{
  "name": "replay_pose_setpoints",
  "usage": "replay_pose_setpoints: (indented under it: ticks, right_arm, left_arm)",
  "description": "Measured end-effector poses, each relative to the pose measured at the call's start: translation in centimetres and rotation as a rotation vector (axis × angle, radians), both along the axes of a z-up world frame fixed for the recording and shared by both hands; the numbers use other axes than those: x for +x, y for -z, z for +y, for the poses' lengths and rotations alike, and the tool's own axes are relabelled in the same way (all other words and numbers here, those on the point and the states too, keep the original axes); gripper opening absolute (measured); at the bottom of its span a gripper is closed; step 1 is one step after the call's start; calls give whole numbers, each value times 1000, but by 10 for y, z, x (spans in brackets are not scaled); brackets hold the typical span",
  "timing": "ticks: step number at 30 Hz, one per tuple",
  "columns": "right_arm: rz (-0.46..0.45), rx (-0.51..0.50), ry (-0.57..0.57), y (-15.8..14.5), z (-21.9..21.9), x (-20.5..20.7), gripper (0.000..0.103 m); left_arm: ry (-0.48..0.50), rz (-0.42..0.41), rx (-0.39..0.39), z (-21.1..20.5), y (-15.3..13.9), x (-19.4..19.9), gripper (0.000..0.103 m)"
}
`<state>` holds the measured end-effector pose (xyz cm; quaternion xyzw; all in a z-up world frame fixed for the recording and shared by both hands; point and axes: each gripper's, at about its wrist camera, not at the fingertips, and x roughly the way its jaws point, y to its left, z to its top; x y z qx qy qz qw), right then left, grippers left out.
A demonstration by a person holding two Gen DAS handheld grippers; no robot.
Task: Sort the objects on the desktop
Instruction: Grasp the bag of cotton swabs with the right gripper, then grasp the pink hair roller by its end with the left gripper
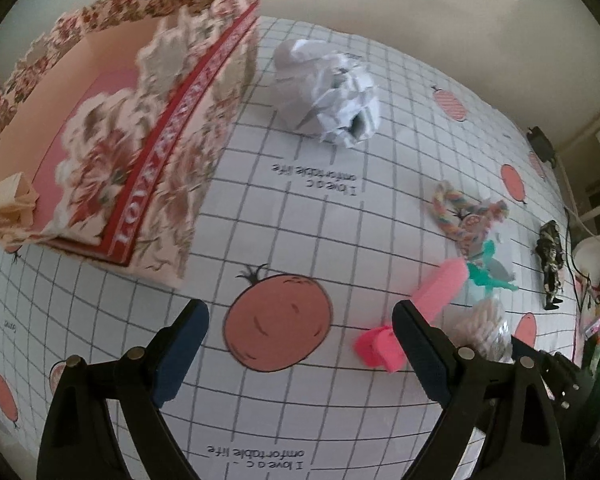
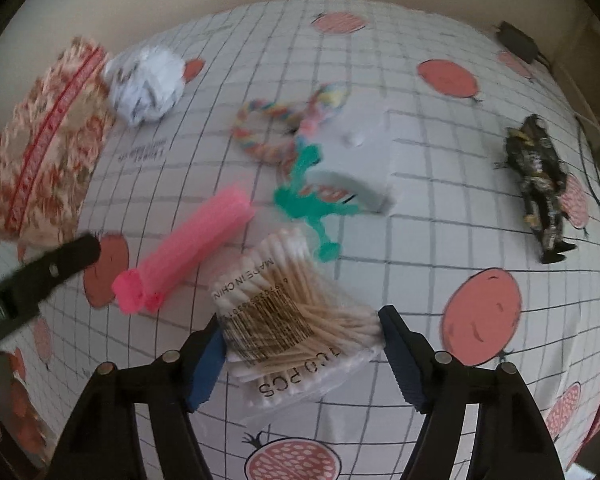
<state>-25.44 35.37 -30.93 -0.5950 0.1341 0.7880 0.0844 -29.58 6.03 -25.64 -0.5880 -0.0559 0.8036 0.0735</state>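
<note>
Right gripper (image 2: 300, 356): jaws pointing steeply down at the tablecloth (image 2: 440, 240), standing either side of the bag of cotton swabs (image 2: 284, 320). Left pad touches or overlaps the bag's edge; right pad appears just at its corner. Firm clamp cannot be confirmed, so read as closing round the bag, not yet a sure hold. The sticks' long axis runs roughly across the jaw gap, slightly slanted.

Left gripper (image 1: 300, 344): jaws apart, nothing between them, over a printed red fruit. The pink comb-like piece (image 1: 412, 320) lies just beside its right finger, long axis slanting up and away to the right.

Farther off, toward the middle of the cloth: green toy figure (image 2: 304, 200), rainbow rope loop (image 2: 268, 128), dark action figure (image 2: 540, 184) near the right edge.

Far left: crumpled paper ball (image 1: 332, 92) beside the floral box (image 1: 112, 140), open-topped, probable sorting destination.

Judgement: the right hand is nearer the swabs; the box lies to its far left.
</note>
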Motion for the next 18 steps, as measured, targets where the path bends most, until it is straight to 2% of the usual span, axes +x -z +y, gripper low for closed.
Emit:
replay_pose_setpoints:
  ticks: [9,14,18]
  right_arm:
    - [129,-37,150,-28,30,5,75]
    - [164,-66,195,-30,17,22,75]
    - [166,-86,203,-26,20,20,75]
  left_arm:
    - [87,33,6,35,3,0,93]
    - [142,28,-29,58,13,-3,93]
    - [179,22,-62,71,18,-2,93]
